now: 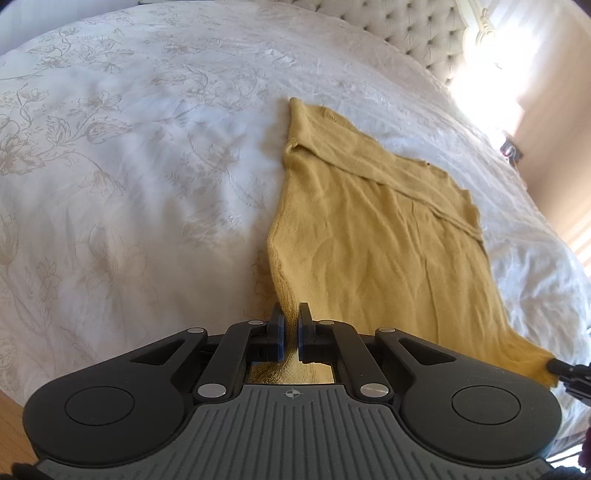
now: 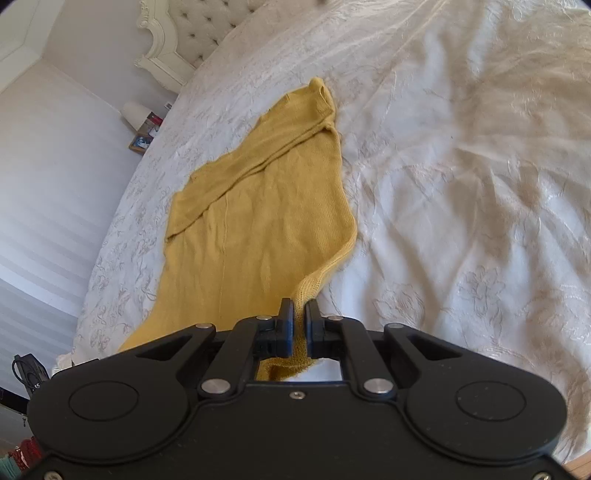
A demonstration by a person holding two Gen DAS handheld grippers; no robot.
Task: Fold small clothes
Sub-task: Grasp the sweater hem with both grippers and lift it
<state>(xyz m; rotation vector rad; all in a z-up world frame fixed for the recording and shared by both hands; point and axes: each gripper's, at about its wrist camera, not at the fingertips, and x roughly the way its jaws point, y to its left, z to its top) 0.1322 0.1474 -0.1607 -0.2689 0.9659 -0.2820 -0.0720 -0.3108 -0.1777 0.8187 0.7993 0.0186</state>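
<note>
We are in a home bedroom: ahead of our tongs spreads a bed under a white floral-patterned bedspread [image 1: 129,155], ending far ahead at a tufted, buttoned headboard [image 2: 199,33] in a carved cream frame. Off to the far left of the right tong, small framed pictures [image 2: 142,142] stand by a pale striped wall [image 2: 55,192]

White floral bedspread [image 1: 129,155] is filling the area ahead. Tufted headboard [image 2: 199,29] is sitting far ahead; sunlight is blowing out the far-right wall [image 1: 546,122].
</note>
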